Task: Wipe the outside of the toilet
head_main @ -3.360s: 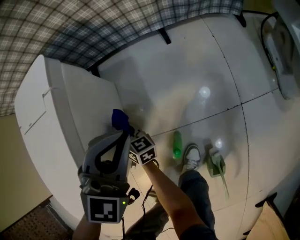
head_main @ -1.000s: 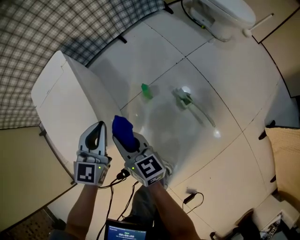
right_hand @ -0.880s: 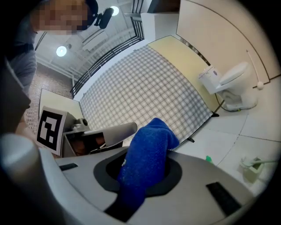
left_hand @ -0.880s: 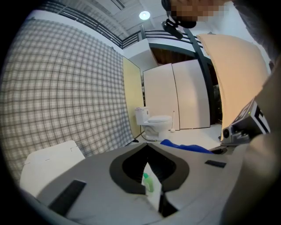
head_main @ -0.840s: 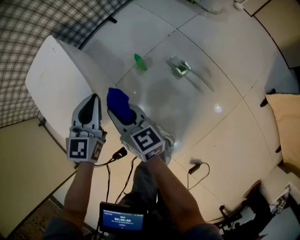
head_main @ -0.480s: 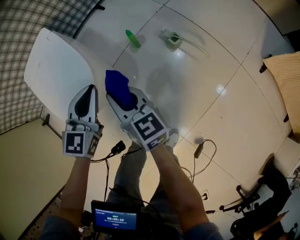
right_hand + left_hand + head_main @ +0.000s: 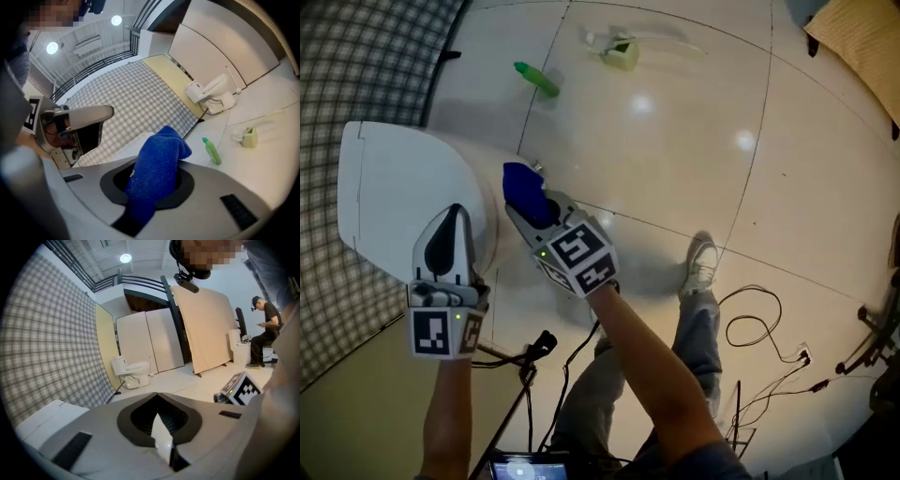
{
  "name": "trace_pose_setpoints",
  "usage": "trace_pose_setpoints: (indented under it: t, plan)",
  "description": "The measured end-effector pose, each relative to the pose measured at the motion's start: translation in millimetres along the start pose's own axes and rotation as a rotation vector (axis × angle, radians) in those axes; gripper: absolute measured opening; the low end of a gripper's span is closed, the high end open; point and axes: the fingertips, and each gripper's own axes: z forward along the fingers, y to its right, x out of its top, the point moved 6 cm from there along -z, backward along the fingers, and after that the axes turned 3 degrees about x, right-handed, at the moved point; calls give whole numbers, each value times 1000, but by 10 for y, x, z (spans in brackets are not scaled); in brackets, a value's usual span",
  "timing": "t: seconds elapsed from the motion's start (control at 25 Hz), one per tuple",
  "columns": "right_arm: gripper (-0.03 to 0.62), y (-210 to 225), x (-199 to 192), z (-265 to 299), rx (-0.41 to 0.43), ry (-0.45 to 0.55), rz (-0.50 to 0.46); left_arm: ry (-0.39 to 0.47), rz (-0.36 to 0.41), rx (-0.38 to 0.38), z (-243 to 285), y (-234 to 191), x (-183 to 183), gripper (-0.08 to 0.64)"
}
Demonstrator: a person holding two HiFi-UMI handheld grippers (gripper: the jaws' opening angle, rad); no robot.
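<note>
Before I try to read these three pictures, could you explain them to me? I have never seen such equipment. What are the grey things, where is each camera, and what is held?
There is no robot here. A person holds a two-jaw gripper in each hand; those are the grey things. The head view comes from a camera on the person's head, looking down at the floor. Each of the other two pictures comes from a camera on one gripper, looking along its jaws. The right gripper is shut on a blue cloth, close to the white toilet. The left gripper is shut and empty. On the floor are a green bottle and a brush.
</note>
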Motion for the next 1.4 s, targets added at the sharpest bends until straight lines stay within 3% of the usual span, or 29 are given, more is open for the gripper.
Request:
trace_pose_setpoints:
  t: [0.16,0.28,0.56,0.76,0.92,1.08,1.24,1.4]
  plan:
    - [63,118,-360,370,-35,63,57,39,90,-75,-78,-25,-201,14]
    - [63,-42,-728,333,-57,102,99,60,133,-119,-164,58,-368,14]
    - [64,-1014,-1641,106,13,70,178,33,137,-188,-529,466,-801,14]
    - [64,-1199,-1914,106,29,60,216,-30,113,-195,-771,596,-1122,14]
    - [64,-786,-1815,-6,-41,96,200,-44,69,-193,-824,650,-1218,14]
    - [64,-34,-1544,-54,-130,108,151,-65,25,-267,-649,954,-1343,14]
    - [64,488,-1478,141,-123,73,42,-66,33,-320,-410,1130,-1717,14]
    - [64,930,-1744,397,-114,19,44,-115,-9,-300,-109,1099,-2108,14]
